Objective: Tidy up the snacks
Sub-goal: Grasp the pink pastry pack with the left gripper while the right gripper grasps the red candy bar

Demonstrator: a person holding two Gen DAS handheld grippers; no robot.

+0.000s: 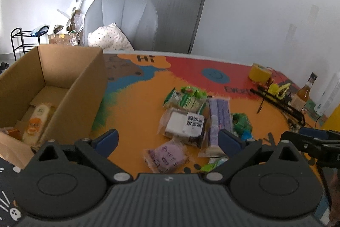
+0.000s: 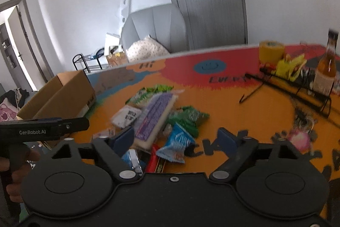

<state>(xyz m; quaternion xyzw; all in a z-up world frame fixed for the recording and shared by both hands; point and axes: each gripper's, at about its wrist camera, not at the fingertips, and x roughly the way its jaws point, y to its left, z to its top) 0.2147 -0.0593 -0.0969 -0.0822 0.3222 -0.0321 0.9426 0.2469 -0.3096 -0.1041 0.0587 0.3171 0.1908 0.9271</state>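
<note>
A pile of snack packets lies on the colourful table: a green packet (image 1: 185,98), a white-labelled packet (image 1: 183,125), a long purple packet (image 1: 218,118) and a small purple packet (image 1: 166,156). My left gripper (image 1: 167,139) is open and empty above the near packets. An open cardboard box (image 1: 70,69) stands at the left and holds an orange-and-white snack (image 1: 37,120). In the right wrist view my right gripper (image 2: 177,139) is open and empty over a blue packet (image 2: 177,145), next to the long purple packet (image 2: 156,118), green packets (image 2: 187,117) and a red packet (image 2: 153,157).
A yellow tape roll (image 1: 259,73), a sauce bottle (image 1: 302,93) and a black wire rack (image 1: 276,99) stand at the table's right. A grey armchair (image 1: 123,20) with a cushion is behind the table. The box (image 2: 61,97) sits left of the pile.
</note>
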